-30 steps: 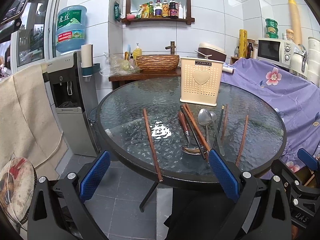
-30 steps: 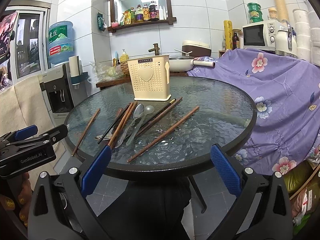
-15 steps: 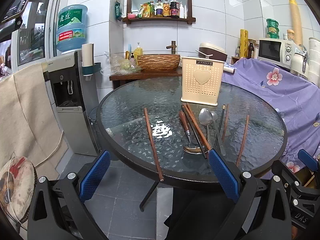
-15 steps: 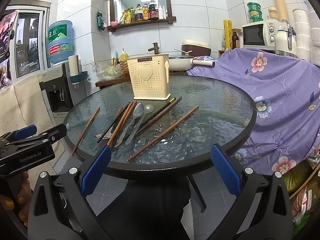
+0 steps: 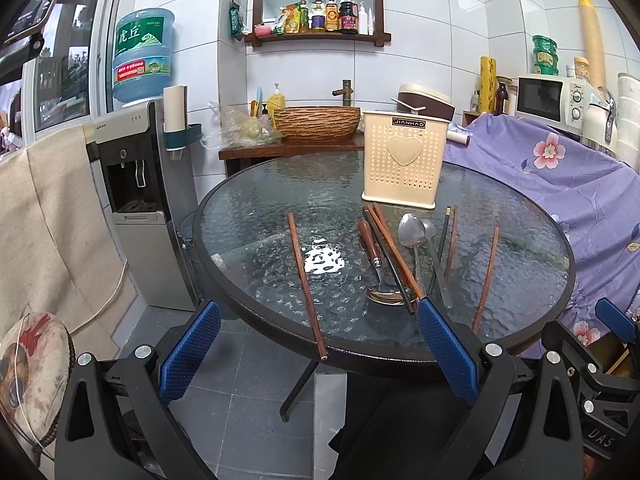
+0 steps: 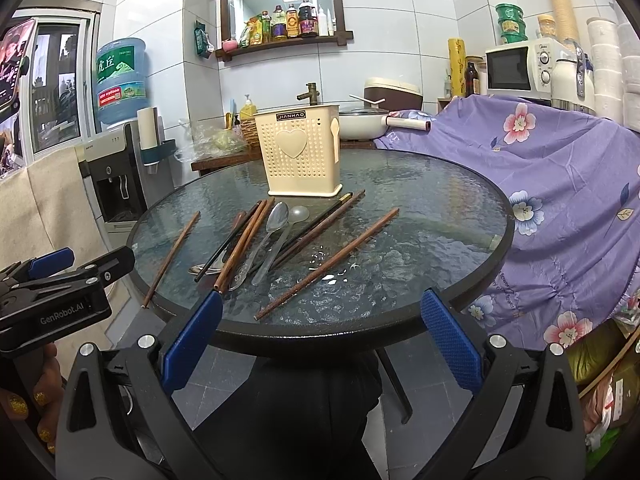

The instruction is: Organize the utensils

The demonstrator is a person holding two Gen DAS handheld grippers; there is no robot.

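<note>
A cream perforated utensil holder (image 5: 403, 164) (image 6: 301, 155) stands upright at the back of the round glass table (image 5: 260, 204) (image 6: 440, 200). In front of it lie several brown and black chopsticks (image 5: 306, 280) (image 6: 328, 264), a steel spoon (image 5: 411, 234) (image 6: 276, 220), a clear plastic spoon (image 6: 294, 220) and a wooden-handled spoon (image 5: 374, 256). My left gripper (image 5: 318, 352) is open and empty, below the table's near edge. My right gripper (image 6: 320, 338) is open and empty, just short of the near edge. The left gripper also shows in the right wrist view (image 6: 68, 276).
A water dispenser (image 5: 136, 184) stands left of the table. A purple flowered cloth (image 5: 560, 184) covers furniture on the right, with a microwave (image 5: 548, 100) behind. A wooden side table with a woven basket (image 5: 316, 122) stands behind. The floor is grey tile.
Both grippers have drifted very slightly; the scene is almost unchanged. The utensils have not moved.
</note>
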